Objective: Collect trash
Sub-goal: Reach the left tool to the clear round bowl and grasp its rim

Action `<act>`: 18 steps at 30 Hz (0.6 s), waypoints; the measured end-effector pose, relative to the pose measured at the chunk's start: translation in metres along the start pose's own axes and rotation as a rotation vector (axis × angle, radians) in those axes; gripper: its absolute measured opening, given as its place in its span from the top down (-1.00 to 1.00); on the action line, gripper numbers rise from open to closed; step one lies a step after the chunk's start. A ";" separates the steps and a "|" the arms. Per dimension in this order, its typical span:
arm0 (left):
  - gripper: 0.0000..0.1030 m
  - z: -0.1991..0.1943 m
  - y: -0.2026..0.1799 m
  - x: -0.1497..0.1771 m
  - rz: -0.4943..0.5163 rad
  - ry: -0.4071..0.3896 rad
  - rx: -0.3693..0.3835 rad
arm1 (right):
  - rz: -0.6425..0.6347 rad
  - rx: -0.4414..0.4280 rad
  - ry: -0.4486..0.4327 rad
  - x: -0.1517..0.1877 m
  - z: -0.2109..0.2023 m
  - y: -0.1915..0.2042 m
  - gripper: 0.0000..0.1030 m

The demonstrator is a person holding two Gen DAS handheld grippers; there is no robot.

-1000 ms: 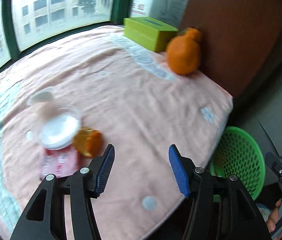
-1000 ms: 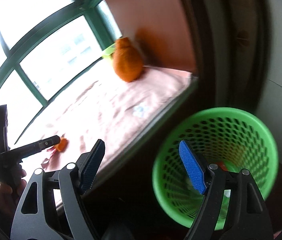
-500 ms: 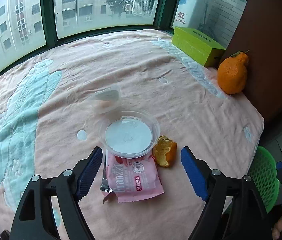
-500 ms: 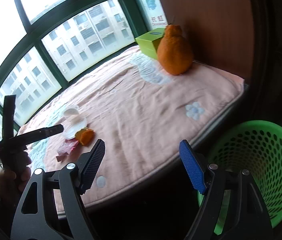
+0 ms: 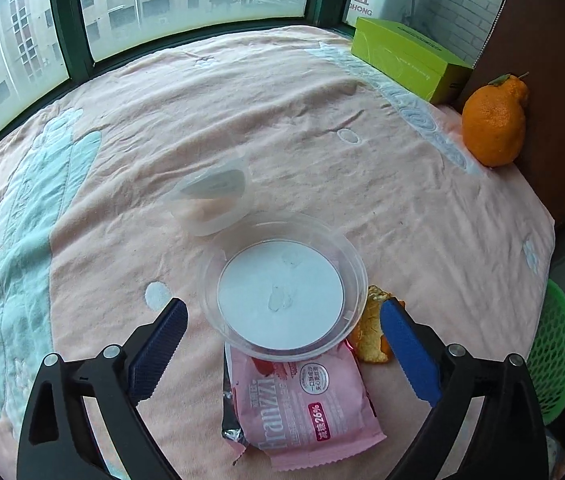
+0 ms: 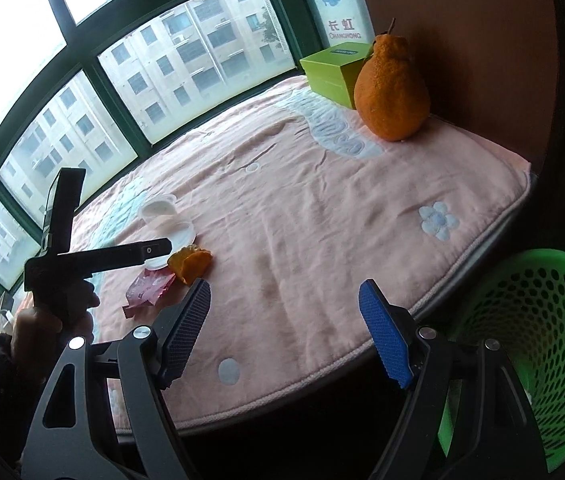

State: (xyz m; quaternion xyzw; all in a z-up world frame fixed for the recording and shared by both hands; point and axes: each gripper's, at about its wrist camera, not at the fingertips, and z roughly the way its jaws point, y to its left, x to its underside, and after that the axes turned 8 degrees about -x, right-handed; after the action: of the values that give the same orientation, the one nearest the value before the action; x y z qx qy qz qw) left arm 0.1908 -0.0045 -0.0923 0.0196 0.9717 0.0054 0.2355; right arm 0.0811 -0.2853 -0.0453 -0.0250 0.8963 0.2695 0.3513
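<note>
1. Left wrist view: the left gripper (image 5: 282,344) hung over the pink blanket (image 5: 322,140) with its blue-padded jaws spread wide and nothing between the pads.
2. A clear plastic lid (image 5: 282,284) lay framed between those jaws, its near edge overlapping the top of a pink snack wrapper (image 5: 302,404).
3. An orange peel (image 5: 370,332) sat just beside the lid's right rim, partly hidden by the right finger.
4. A small clear cup (image 5: 212,200) lay tipped on its side just beyond the lid.
5. Far right, a whole orange (image 5: 494,124) stood near a green box (image 5: 406,60); a green basket (image 5: 554,356) showed below the blanket's edge.
6. Right wrist view: the right gripper (image 6: 284,334) was held off the blanket's (image 6: 322,220) near edge, jaws wide apart and empty.
7. The wrapper (image 6: 148,288), peel (image 6: 190,264) and lid (image 6: 178,234) lay clustered at left beneath the left gripper's (image 6: 158,249) tip.
8. The basket (image 6: 534,344) stood at lower right, beside the blanket and lower than it.
</note>
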 end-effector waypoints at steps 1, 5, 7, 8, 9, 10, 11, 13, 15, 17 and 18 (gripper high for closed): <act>-0.82 0.002 0.000 -0.001 0.000 0.003 -0.001 | -0.001 -0.003 0.004 0.000 0.002 0.001 -0.49; -0.82 0.009 -0.005 -0.003 0.021 0.012 -0.002 | -0.008 -0.015 0.018 -0.001 0.012 0.006 -0.49; -0.82 0.011 -0.005 -0.003 0.023 0.009 -0.006 | -0.014 -0.021 0.026 -0.001 0.017 0.010 -0.49; -0.82 0.012 -0.004 -0.003 0.019 0.010 -0.004 | -0.019 -0.022 0.030 -0.001 0.019 0.011 -0.49; -0.82 0.013 -0.003 -0.004 0.015 0.011 -0.001 | -0.023 -0.022 0.035 -0.001 0.022 0.012 -0.49; -0.79 0.013 -0.002 -0.004 0.011 0.010 0.005 | -0.027 -0.023 0.040 -0.001 0.024 0.014 -0.49; -0.73 0.014 -0.001 -0.004 0.006 0.007 0.010 | -0.031 -0.025 0.045 -0.001 0.027 0.016 -0.49; -0.72 0.012 0.001 -0.004 0.001 0.000 0.019 | -0.042 -0.027 0.053 0.000 0.031 0.019 -0.49; -0.71 0.009 0.003 -0.003 -0.001 -0.013 0.019 | -0.051 -0.028 0.060 0.000 0.034 0.021 -0.49; -0.71 0.003 0.005 -0.002 -0.007 -0.028 0.025 | -0.057 -0.031 0.068 -0.001 0.039 0.024 -0.49; -0.71 0.000 0.007 -0.003 -0.013 -0.034 0.033 | -0.062 -0.034 0.073 -0.001 0.041 0.025 -0.49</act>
State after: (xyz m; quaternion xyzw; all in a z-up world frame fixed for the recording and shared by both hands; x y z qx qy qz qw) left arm 0.1932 0.0022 -0.0906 0.0174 0.9675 -0.0124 0.2518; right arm 0.1015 -0.2430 -0.0578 -0.0686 0.9024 0.2727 0.3264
